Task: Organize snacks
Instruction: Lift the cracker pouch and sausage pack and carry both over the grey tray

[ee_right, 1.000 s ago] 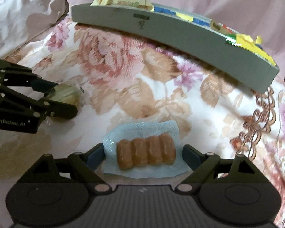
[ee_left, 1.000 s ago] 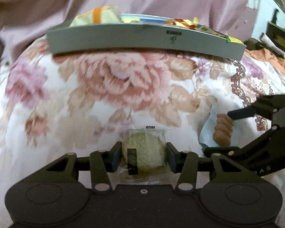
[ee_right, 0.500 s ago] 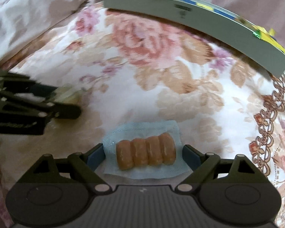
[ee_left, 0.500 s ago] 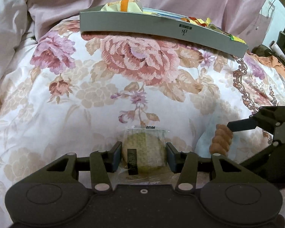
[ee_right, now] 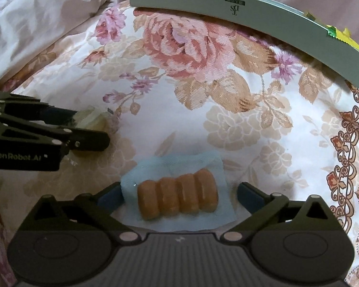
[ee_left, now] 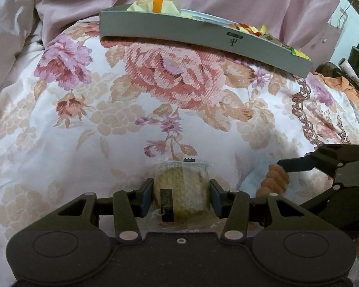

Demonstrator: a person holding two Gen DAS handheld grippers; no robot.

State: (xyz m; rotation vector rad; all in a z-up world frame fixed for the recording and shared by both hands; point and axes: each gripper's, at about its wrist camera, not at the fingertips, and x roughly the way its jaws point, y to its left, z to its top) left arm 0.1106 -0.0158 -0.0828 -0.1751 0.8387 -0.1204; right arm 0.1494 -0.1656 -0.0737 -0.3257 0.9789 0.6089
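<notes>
1. left tool (ee_left: 181, 197) is clenched on the round green snack in its clear wrapper (ee_left: 181, 191), low over the floral bedspread (ee_left: 107, 119).
2. right tool (ee_right: 179, 195) has its jaws opening, with the four-lobed brown snack on its blue wrapper (ee_right: 178, 195) between them but not pinched.
3. the grey tray (ee_left: 203, 38) sits at the far side, already holding snack packs.
4. i'd keep the squeeze gentle, carry the green one level to the tray and drop it into a free spot.

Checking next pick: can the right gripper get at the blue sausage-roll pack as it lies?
Probably yes. The right gripper, jaws opening, already straddles the blue sausage-roll pack; nothing lies on it, and the left gripper sits clear.
</notes>
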